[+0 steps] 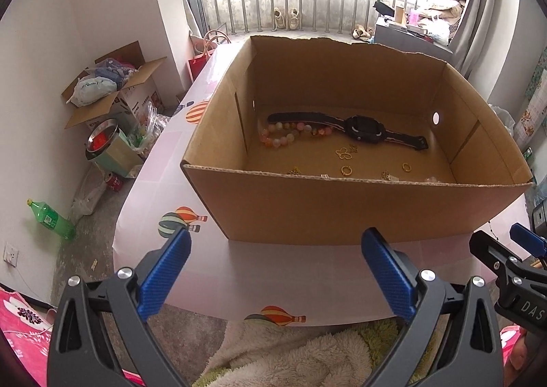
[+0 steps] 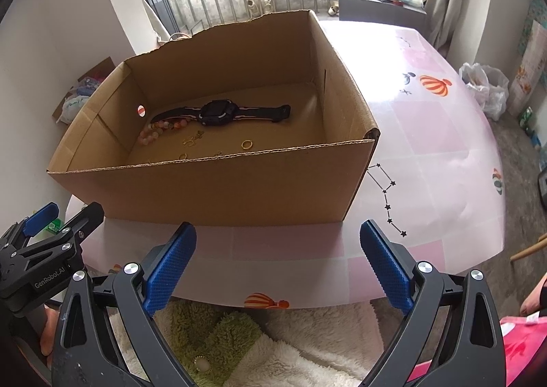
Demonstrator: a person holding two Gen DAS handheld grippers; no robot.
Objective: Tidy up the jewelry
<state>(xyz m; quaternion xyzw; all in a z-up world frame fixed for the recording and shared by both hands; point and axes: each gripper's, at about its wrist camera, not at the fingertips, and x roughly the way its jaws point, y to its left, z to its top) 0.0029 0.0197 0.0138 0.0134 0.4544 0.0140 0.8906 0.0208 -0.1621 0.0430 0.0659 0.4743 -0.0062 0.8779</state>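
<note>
Jewelry in the box (image 1: 342,209), watch (image 1: 362,130), beads (image 1: 290,135), rings (image 1: 347,170), well beyond both grippers, left (image 1: 277,250) and right (image 2: 277,243), jaws apart, empty, over the table (image 2: 427,147) edge.

"GenRobot.AI" reads in white on the left gripper (image 2: 51,226) body, seen from the right wrist; "DAS" shows on the right gripper (image 1: 512,250), rest cut off.
</note>
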